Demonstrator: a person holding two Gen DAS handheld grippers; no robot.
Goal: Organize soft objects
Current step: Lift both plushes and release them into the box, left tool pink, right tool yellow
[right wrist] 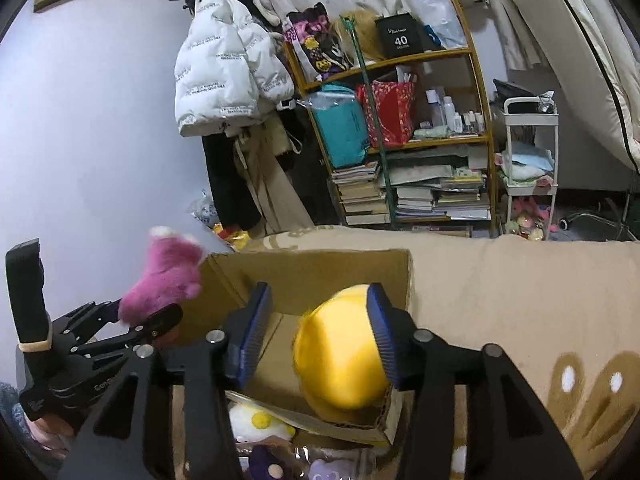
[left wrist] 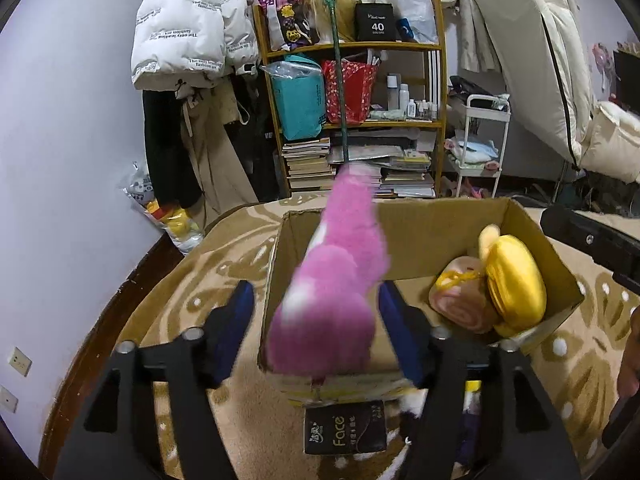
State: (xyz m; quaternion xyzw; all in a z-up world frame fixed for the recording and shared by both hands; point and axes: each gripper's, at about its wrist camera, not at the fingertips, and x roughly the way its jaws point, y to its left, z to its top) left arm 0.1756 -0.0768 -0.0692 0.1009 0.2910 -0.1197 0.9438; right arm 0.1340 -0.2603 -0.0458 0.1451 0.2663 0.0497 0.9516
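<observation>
An open cardboard box (left wrist: pixel 420 232) stands on a beige patterned blanket. A pink plush toy (left wrist: pixel 332 288), blurred, hangs over the box's near left corner between the blue pads of my left gripper (left wrist: pixel 316 292). The pads stand wider than the toy and do not press it. In the right wrist view, a yellow plush toy (right wrist: pixel 340 356) lies inside the box (right wrist: pixel 320 268) between the pads of my right gripper (right wrist: pixel 320 292). The right pad touches it, while the left pad stands clear. The left wrist view shows the yellow toy (left wrist: pixel 516 280) resting on a tan plush in the box's right end.
A black tissue pack (left wrist: pixel 344 428) and several small plush toys (right wrist: pixel 256 420) lie in front of the box. Behind it stand a wooden shelf (left wrist: pixel 352 120) of books and bags, a hanging white jacket (left wrist: pixel 188 32) and a white cart (left wrist: pixel 480 140).
</observation>
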